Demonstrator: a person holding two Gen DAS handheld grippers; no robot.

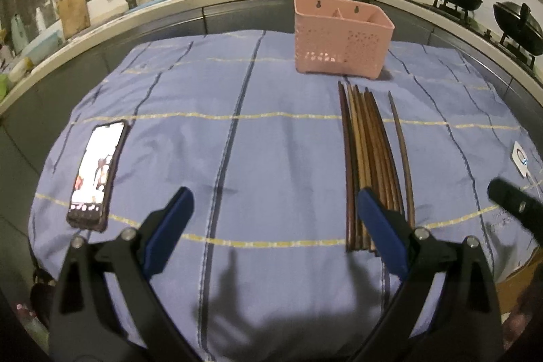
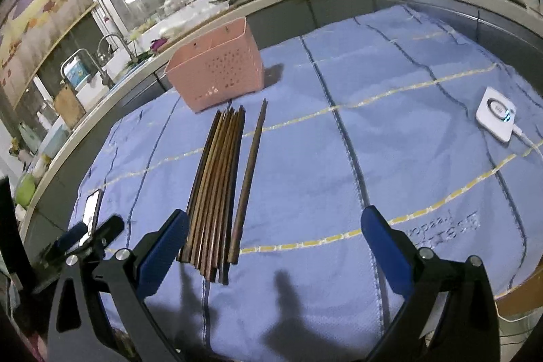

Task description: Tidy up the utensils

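With both claws wide open and empty, I take the lone chopstick (image 2: 250,175) first with my right claw (image 2: 275,229) (it lies clear of the bundle (image 2: 215,189)), then stand it in the basket (image 2: 217,73).

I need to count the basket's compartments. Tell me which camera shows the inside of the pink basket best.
The left wrist view: it looks down over the pink basket's rim, showing the divider walls inside. The right wrist view shows the basket smaller and from a lower angle, mostly its perforated front, with only a sliver of the interior.
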